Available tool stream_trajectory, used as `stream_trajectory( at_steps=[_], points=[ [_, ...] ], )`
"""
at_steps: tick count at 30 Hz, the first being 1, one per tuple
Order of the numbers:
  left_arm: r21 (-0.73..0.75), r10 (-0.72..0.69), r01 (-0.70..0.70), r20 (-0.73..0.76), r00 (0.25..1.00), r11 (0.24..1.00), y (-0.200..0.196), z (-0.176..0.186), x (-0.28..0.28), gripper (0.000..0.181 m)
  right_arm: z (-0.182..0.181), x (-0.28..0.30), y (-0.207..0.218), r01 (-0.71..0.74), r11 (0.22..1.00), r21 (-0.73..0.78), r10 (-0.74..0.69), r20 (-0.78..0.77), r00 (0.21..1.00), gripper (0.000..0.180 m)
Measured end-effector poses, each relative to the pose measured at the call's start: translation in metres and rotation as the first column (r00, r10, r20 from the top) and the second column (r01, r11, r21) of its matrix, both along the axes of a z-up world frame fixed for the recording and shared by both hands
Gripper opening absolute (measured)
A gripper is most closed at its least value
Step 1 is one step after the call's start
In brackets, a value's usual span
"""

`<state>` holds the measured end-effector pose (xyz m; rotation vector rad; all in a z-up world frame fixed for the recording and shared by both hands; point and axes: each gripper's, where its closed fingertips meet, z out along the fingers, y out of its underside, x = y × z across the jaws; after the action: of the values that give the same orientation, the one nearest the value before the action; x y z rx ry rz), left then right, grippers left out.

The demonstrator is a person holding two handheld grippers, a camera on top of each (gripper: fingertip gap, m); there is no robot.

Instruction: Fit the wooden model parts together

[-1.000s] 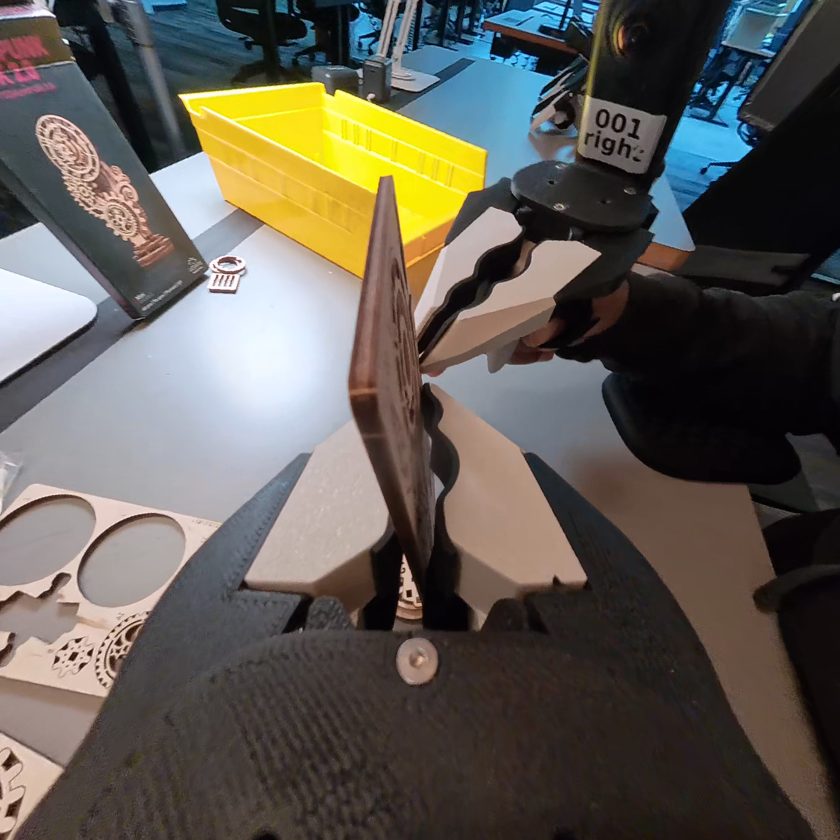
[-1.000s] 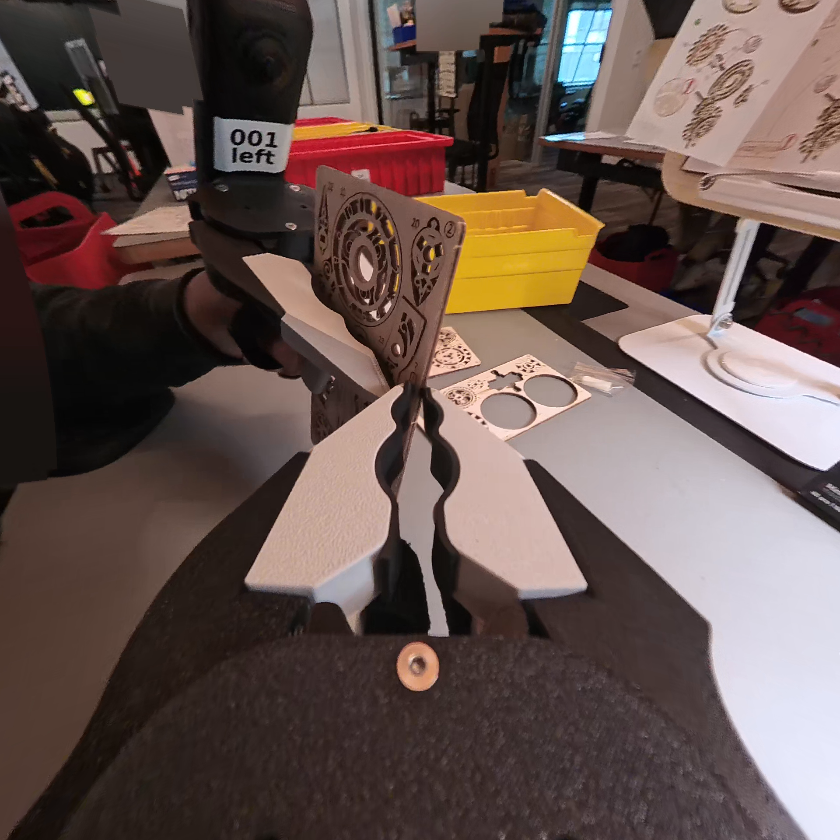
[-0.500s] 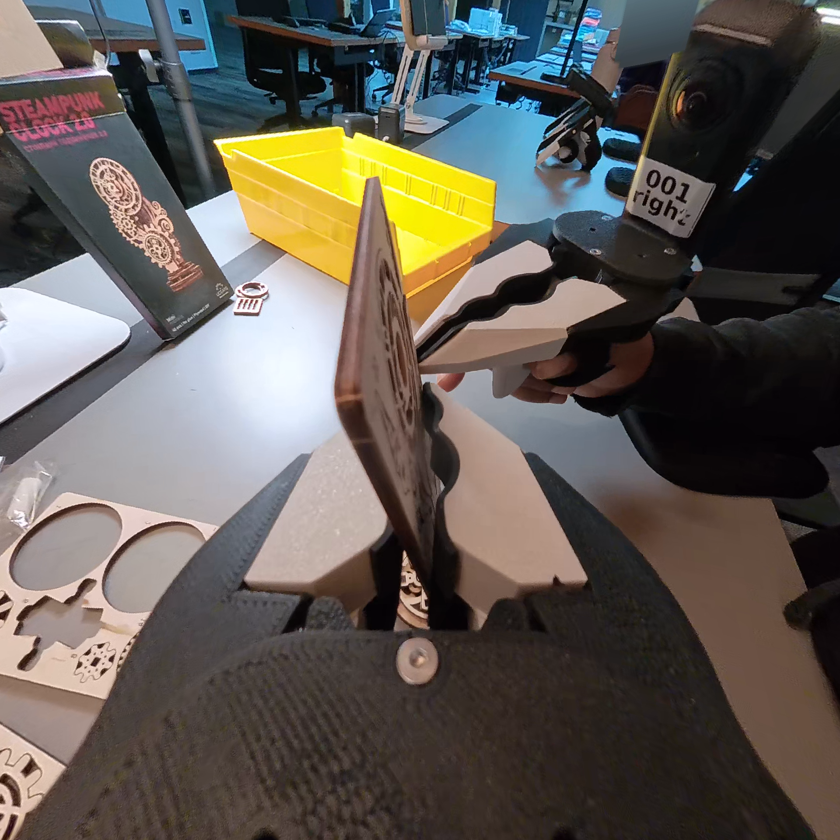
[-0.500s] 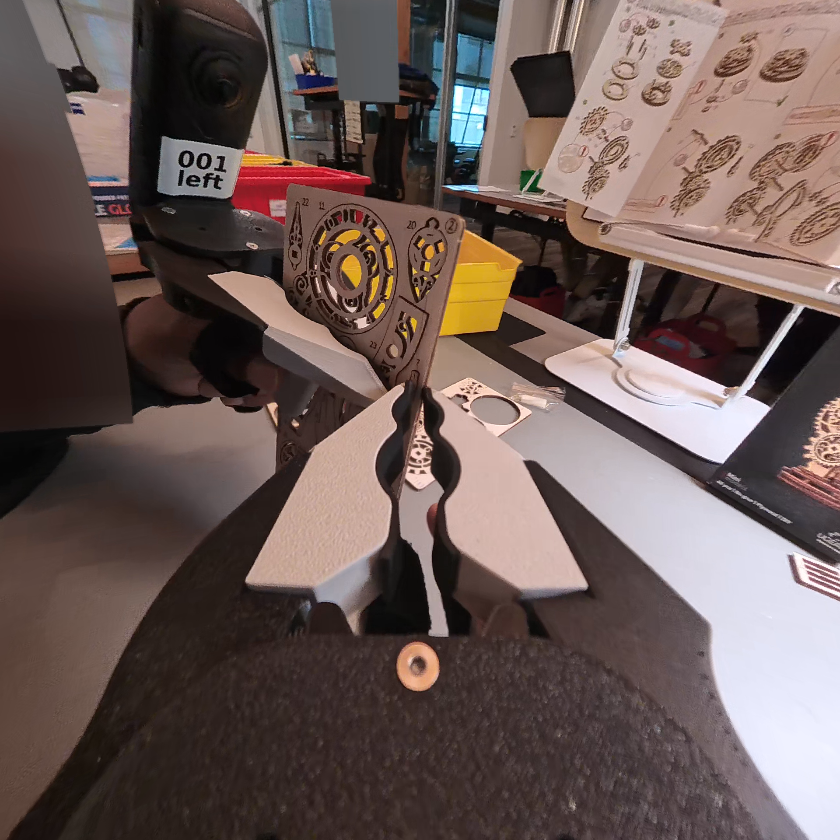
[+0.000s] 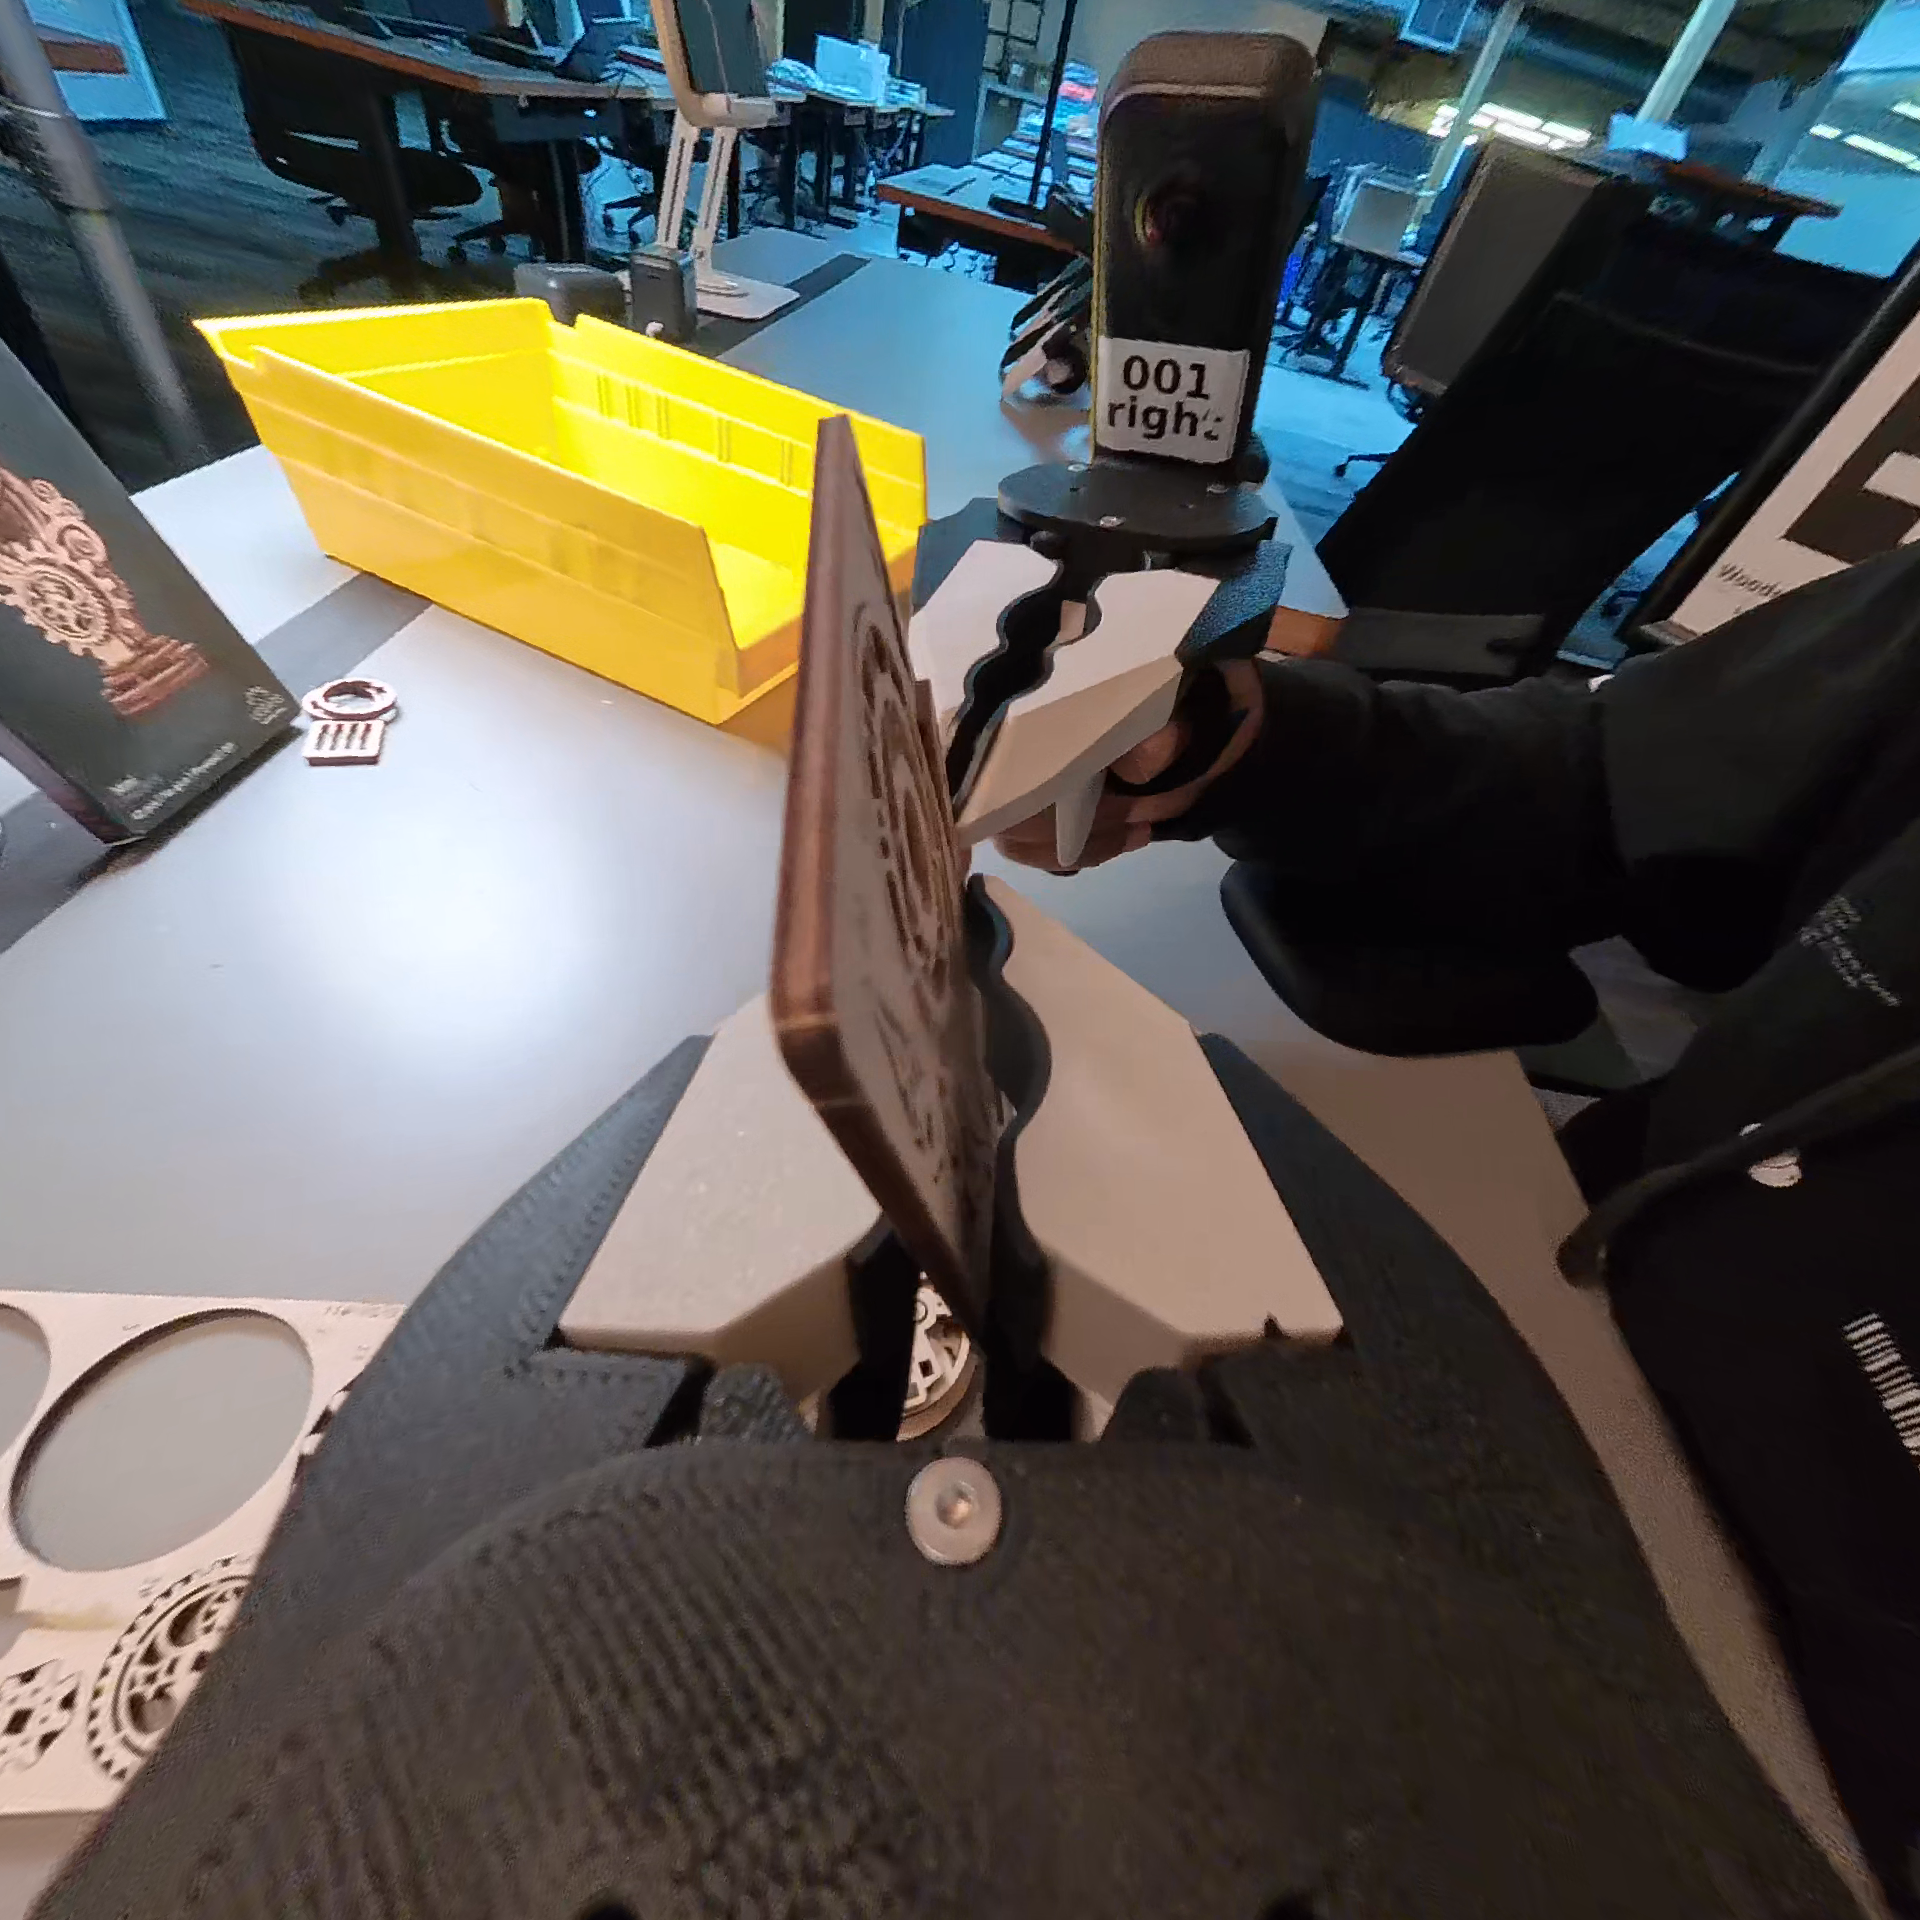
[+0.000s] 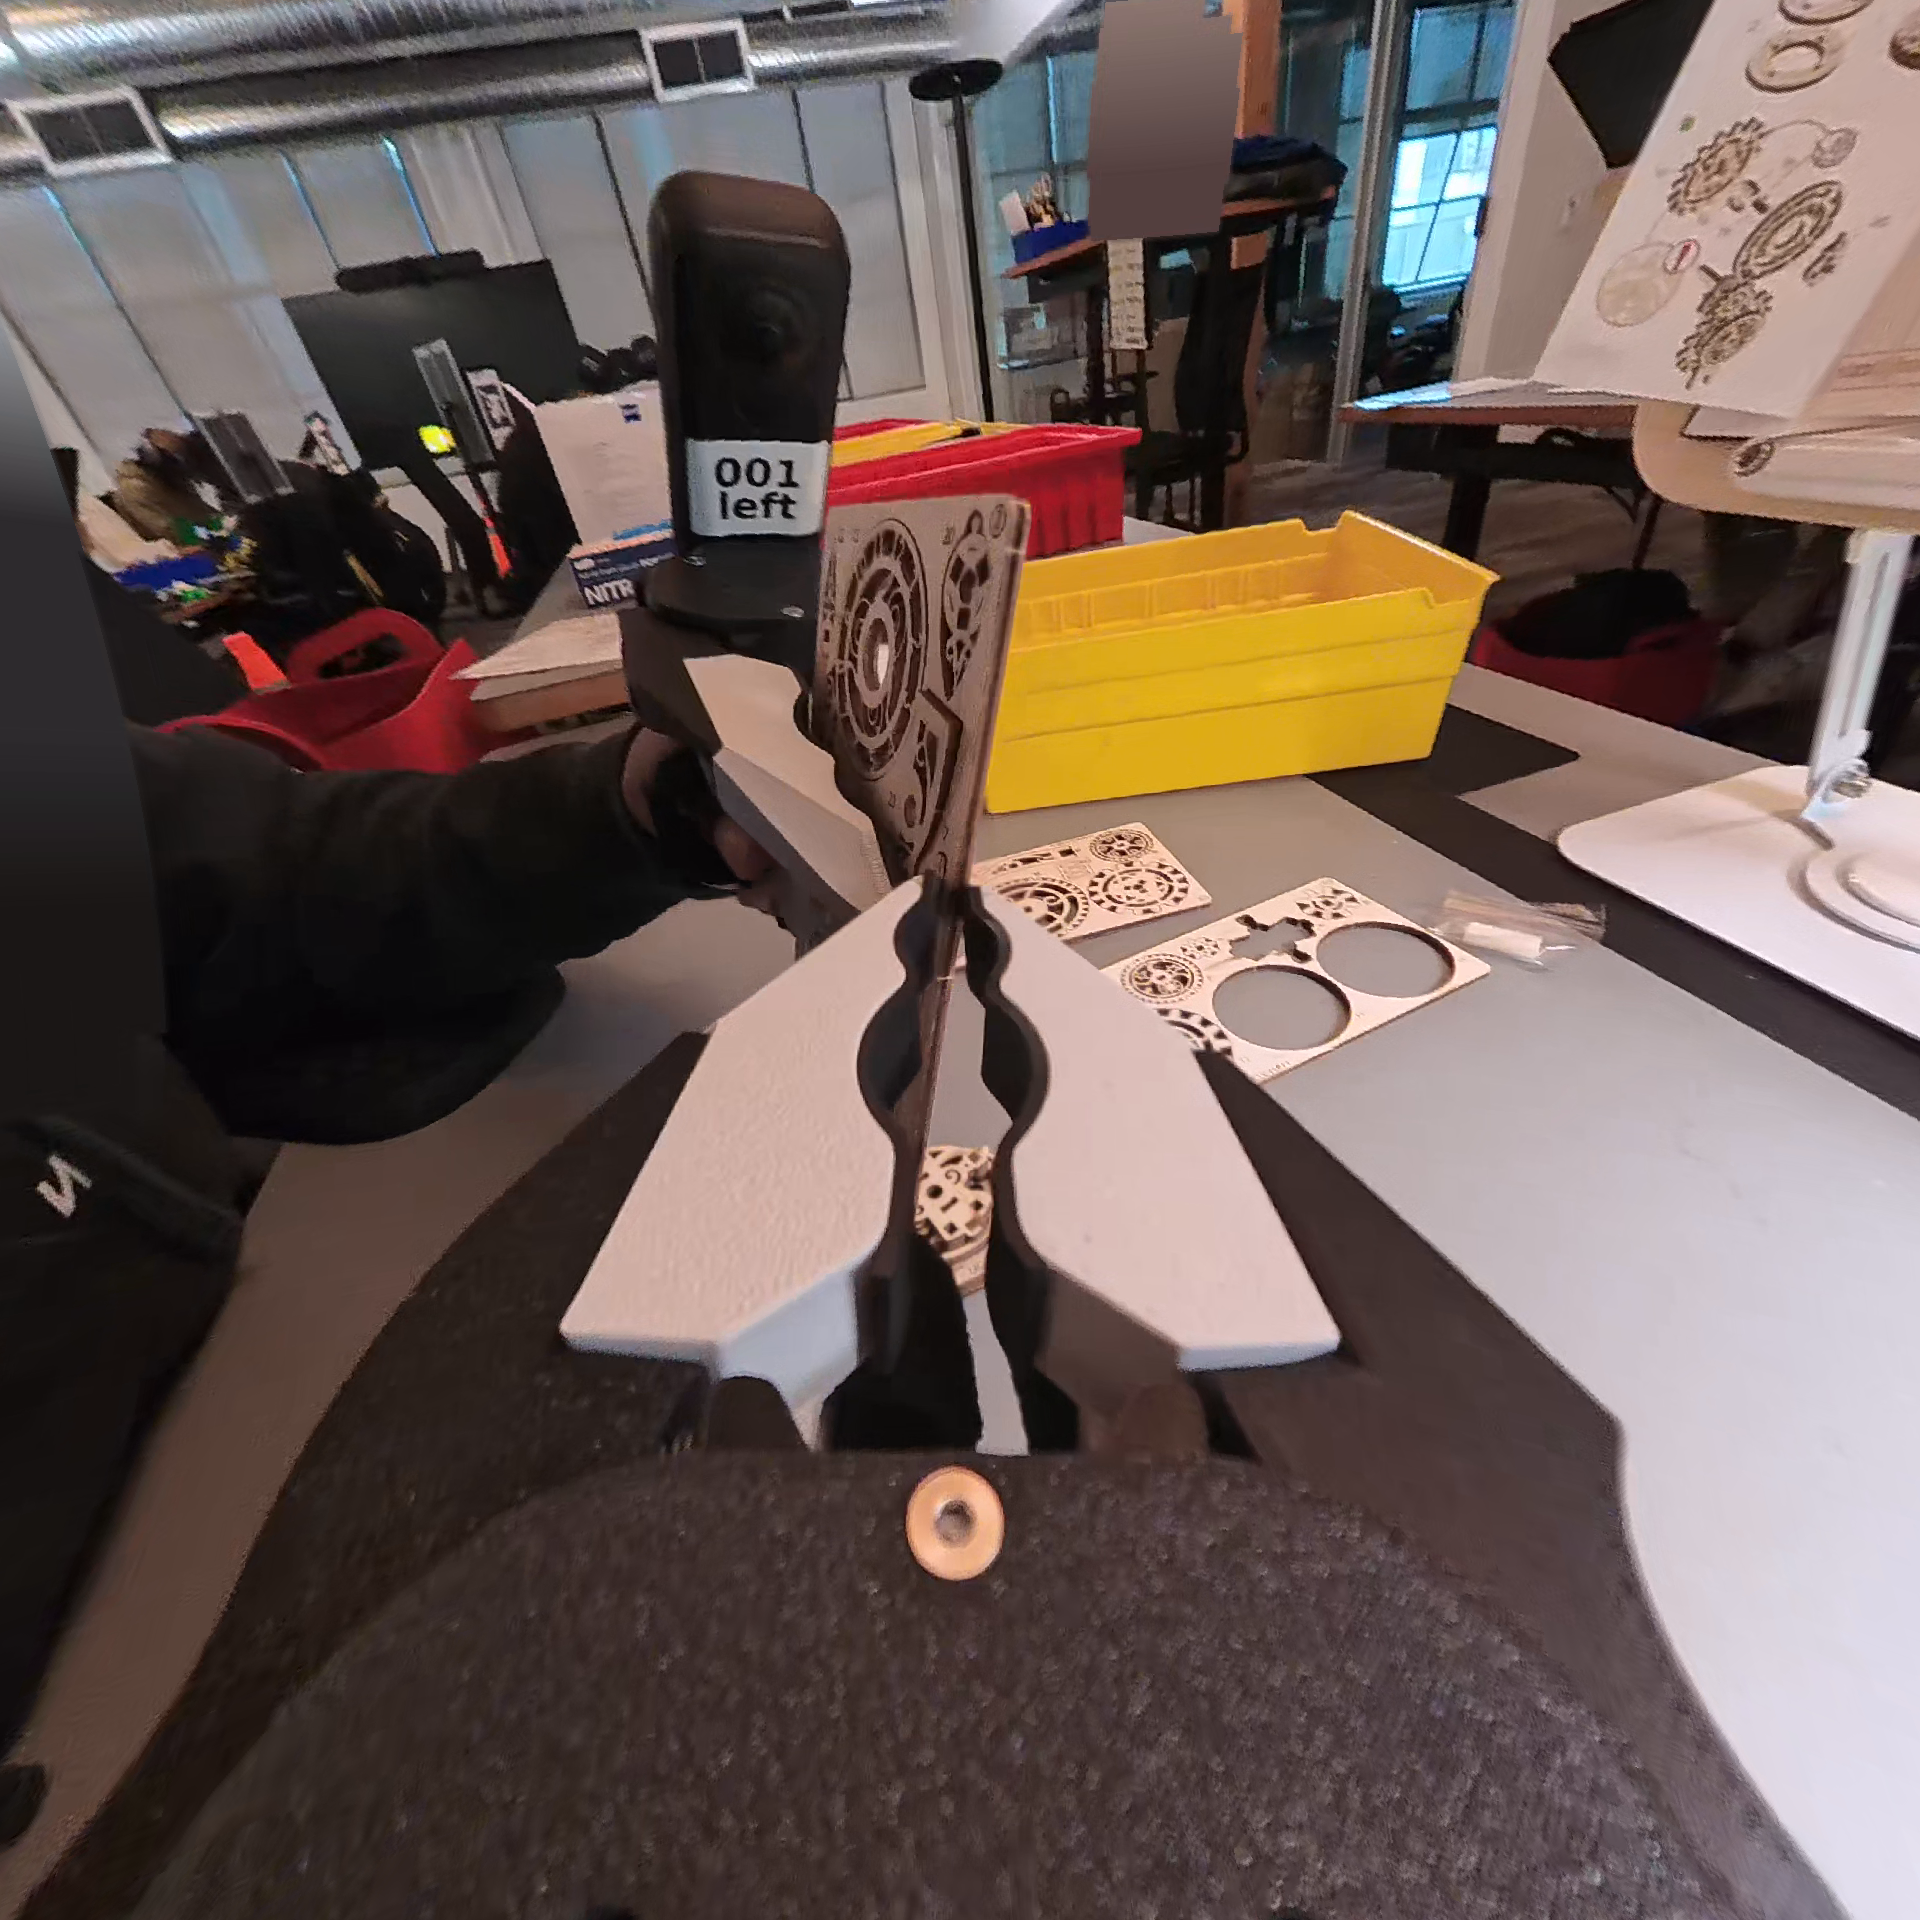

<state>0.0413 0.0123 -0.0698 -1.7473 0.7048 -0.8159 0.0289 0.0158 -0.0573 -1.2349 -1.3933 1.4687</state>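
The left gripper point(image 5: 971, 1049) is clamped on the lower part of a dark brown laser-cut wooden sheet point(image 5: 883, 831), which stands nearly upright between its grey fingers, above the grey table point(image 5: 416, 935). The right gripper point(image 6: 940, 914) meets the same sheet point(image 6: 914, 686) from the opposite side; its jaws are drawn close around the sheet's near edge, which runs down the wavy gap between them, though whether they actually pinch it cannot be told. From the left wrist view the right gripper point(image 5: 971, 790) has its tips against the sheet's patterned face. That face is cut with a large ringed dial, an oval ornament beside it and smaller curled shapes below, all still seated in the sheet; the edges are rounded at the corners and scorched dark.

Pale wooden sheets lie flat on the table: one with two round empty holes point(image 6: 1299, 977) and one with gear patterns point(image 6: 1101, 883). A small loose brown part point(image 5: 348, 717) lies near a dark product box point(image 5: 94, 644). A yellow bin point(image 5: 540, 499) sits farther back on the table.
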Motion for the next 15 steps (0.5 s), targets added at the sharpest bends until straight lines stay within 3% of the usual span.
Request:
stream_trajectory(
  at_steps=[6,15],
  points=[
    [0.020,0.075,-0.075,-0.011,0.997,0.997,0.008,-0.003,-0.006,0.001,-0.003,-0.006,0.008,0.111,0.993,0.042,-0.111,0.013,0.994,0.002],
    [0.043,0.119,-0.119,0.004,0.993,0.992,0.014,-0.001,-0.012,0.001,-0.002,-0.011,0.014,0.289,0.926,0.244,-0.286,-0.049,0.957,0.002]
  ],
)
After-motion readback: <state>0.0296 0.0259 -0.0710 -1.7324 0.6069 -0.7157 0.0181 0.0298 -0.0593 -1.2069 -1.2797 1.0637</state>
